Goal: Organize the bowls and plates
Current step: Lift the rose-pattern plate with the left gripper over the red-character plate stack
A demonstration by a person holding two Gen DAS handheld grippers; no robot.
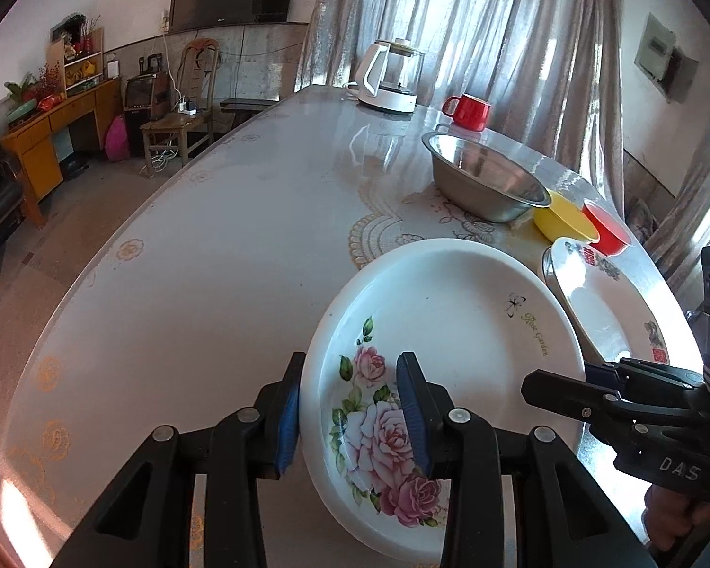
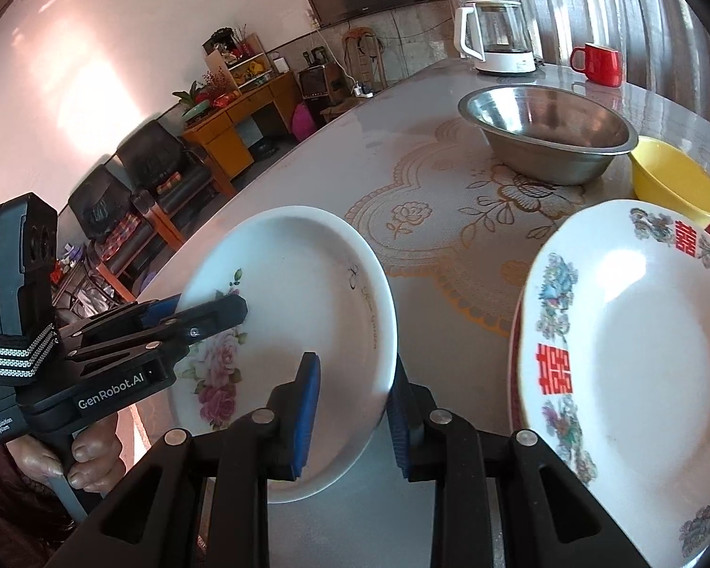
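Observation:
A white plate with pink roses is held tilted above the table. My left gripper straddles its near left rim, one pad outside and one inside, with a visible gap. It also shows in the right wrist view. My right gripper straddles the plate's right rim in the same loose way; in the left wrist view its fingers reach the plate's right edge. A second plate with red characters lies to the right.
A steel bowl, a yellow bowl and a red bowl stand behind the plates. A white kettle and red mug stand at the far table end. The table edge curves left.

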